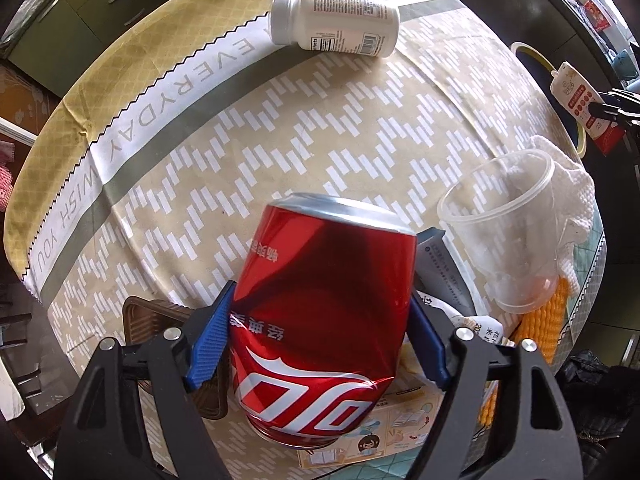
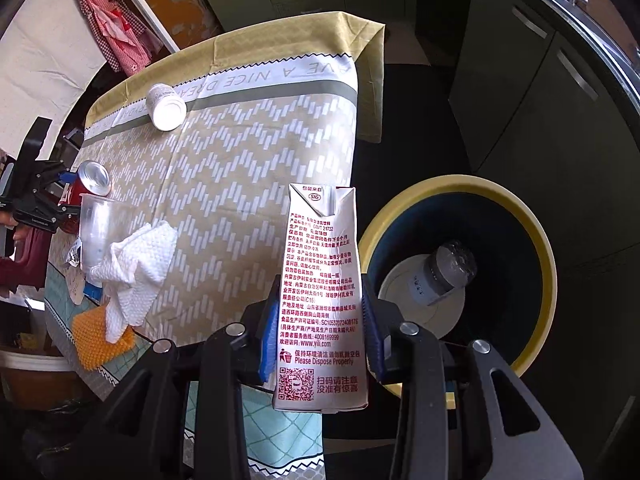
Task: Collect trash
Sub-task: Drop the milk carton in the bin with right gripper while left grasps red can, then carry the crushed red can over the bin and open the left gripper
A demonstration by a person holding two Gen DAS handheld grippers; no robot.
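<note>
My left gripper [image 1: 320, 320] is shut on a dented red cola can [image 1: 320, 312], held over the table; the can also shows in the right wrist view [image 2: 90, 184]. My right gripper [image 2: 320, 316] is shut on a white milk carton [image 2: 320, 296] with red print, held upright beside the table edge, just left of a yellow-rimmed bin [image 2: 536, 240]. The bin holds a bottle [image 2: 444, 276]. The carton [image 1: 580, 104] and the bin's rim [image 1: 532, 50] also appear in the left wrist view at the far right.
On the table lie a white pill bottle [image 1: 336, 24] [image 2: 164, 108], a clear plastic cup [image 1: 508, 236] [image 2: 96, 232], a crumpled white tissue [image 2: 136, 272], an orange sponge [image 2: 100, 340] and printed wrappers [image 1: 440, 272]. Dark cabinets [image 2: 540, 100] stand behind the bin.
</note>
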